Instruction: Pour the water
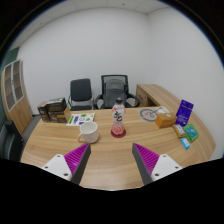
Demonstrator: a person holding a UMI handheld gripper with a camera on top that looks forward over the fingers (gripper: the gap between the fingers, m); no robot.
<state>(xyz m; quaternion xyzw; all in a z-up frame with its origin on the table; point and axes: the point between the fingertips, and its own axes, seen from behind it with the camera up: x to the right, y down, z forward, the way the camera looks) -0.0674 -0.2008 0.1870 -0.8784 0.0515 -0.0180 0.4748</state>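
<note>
Gripper: fingers wide apart, holding nothing, purple pads facing in. Beyond them on wooden table: 1 white cup, 1 bottle centre, just beside it. Right: 1 round tin, blue boxes. Behind: 2 office chairs.

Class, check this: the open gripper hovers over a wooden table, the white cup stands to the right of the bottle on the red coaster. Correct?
Not quite. The gripper view shows the white cup left of the bottle, not right. The gripper is open above the wooden table.

Two office chairs, wooden cabinet
</note>
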